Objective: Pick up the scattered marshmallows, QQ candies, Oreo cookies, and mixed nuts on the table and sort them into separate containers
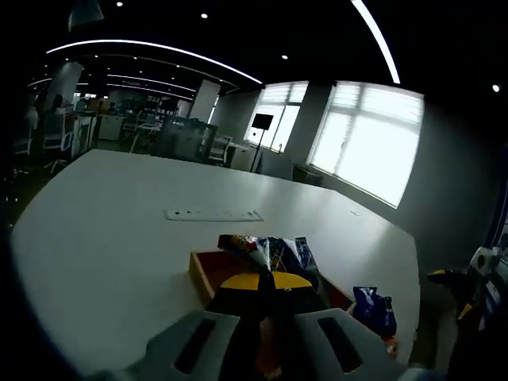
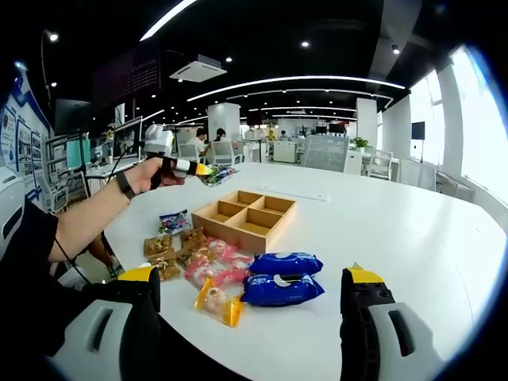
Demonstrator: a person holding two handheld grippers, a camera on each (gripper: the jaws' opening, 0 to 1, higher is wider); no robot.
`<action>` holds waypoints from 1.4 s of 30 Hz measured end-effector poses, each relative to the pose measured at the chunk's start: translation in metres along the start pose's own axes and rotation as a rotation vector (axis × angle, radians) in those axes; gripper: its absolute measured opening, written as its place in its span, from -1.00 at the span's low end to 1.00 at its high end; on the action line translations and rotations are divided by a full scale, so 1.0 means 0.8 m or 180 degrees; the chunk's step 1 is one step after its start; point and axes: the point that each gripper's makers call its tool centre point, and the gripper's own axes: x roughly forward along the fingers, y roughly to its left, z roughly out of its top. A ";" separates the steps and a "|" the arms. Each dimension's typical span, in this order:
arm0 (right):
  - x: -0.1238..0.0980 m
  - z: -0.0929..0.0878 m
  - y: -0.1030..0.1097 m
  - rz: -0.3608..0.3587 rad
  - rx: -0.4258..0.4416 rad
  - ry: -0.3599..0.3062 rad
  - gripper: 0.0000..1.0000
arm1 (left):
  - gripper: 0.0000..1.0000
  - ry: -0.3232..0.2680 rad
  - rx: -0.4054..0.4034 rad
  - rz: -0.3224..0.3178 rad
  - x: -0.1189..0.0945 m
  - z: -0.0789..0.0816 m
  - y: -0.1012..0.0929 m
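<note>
- Snack packets lie scattered on the white table [image 2: 413, 230] in the right gripper view: two blue Oreo packs [image 2: 284, 276] lie one just behind the other, with a pink candy packet [image 2: 213, 266] beside them, a clear yellow-ended packet [image 2: 218, 304] nearer the camera, brownish nut packets [image 2: 163, 252] to the left, and a small blue packet [image 2: 174, 221] further back.
- Wooden tray [image 2: 246, 217] with four compartments sits just behind the pile; the compartments look bare.
- Left gripper [image 2: 198, 170], held in a person's hand [image 2: 144, 176], is above the tray's far-left side, its jaws closed on a colourful packet [image 2: 217, 175].
- From the left gripper view that packet [image 1: 270, 252] hangs at the jaw tips over the tray [image 1: 208, 270].
- Right gripper [image 2: 250, 295] has its jaws wide apart, holding nothing, with the pile between them.
</note>
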 end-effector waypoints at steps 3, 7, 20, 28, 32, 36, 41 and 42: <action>0.000 0.001 0.002 0.0010 -0.0004 -0.0002 0.80 | -0.87 -0.0013 0.0000 0.0001 0.004 0.002 -0.002; 0.000 0.000 0.002 0.0008 -0.0004 0.0004 0.80 | -0.87 -0.0014 -0.0009 0.0009 0.012 0.006 0.000; 0.001 -0.001 0.000 0.0006 -0.0009 0.0022 0.80 | -0.87 -0.0021 -0.0034 0.0095 0.025 0.005 0.012; 0.000 -0.001 -0.002 -0.0004 0.0002 0.0012 0.80 | -0.87 -0.0014 -0.0042 0.0126 0.029 0.000 0.013; 0.000 -0.002 -0.002 -0.0007 -0.0002 0.0019 0.80 | -0.87 -0.0032 -0.0050 0.0150 0.030 0.001 0.015; 0.001 -0.002 -0.002 -0.0006 -0.0001 0.0018 0.80 | -0.87 -0.0039 -0.0064 0.0161 0.032 0.001 0.016; 0.001 -0.002 -0.001 -0.0005 0.0000 0.0019 0.80 | -0.87 -0.0044 -0.0077 0.0174 0.036 0.001 0.019; 0.001 -0.002 -0.001 -0.0005 0.0000 0.0020 0.80 | -0.87 -0.0041 -0.0080 0.0177 0.037 0.001 0.020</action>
